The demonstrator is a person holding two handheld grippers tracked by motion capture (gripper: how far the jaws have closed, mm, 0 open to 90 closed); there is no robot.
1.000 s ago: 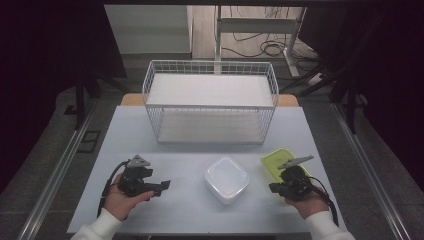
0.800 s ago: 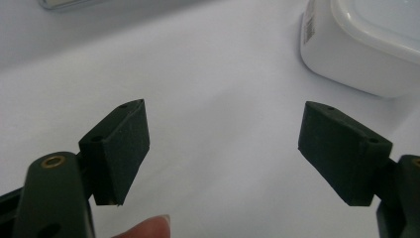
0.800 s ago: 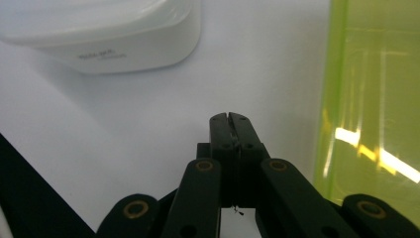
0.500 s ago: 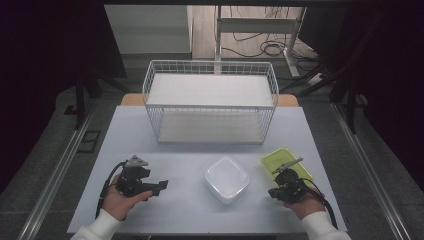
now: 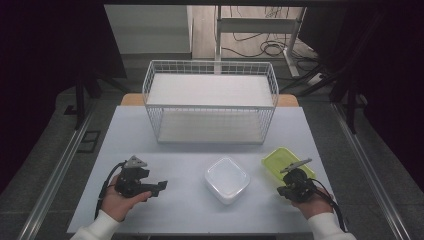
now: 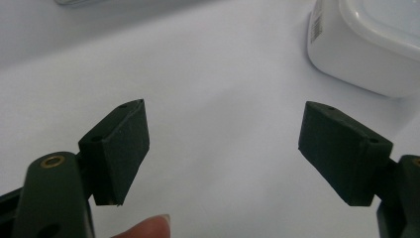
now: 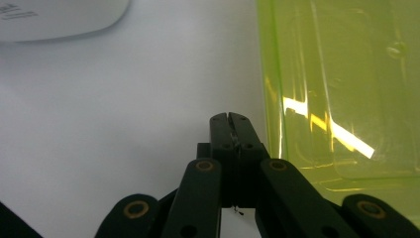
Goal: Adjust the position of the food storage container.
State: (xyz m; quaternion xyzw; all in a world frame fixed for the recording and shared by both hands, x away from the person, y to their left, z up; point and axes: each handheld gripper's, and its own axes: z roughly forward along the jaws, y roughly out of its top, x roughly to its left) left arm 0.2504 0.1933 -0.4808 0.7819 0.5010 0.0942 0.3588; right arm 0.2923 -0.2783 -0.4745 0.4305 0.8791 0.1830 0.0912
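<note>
On the white table (image 5: 190,150), my right claw (image 7: 230,119) is pressed together on nothing, just beside the yellow-green container (image 7: 341,84). My left claw (image 6: 223,144) stands spread wide over bare table, the white lidded container (image 6: 366,44) lying near, ahead of it.

We log the left claw (image 6: 225,148) gaping over the white table (image 6: 208,64); white container (image 6: 366,44) upper right, fingertip (image 6: 148,225) below.
</note>
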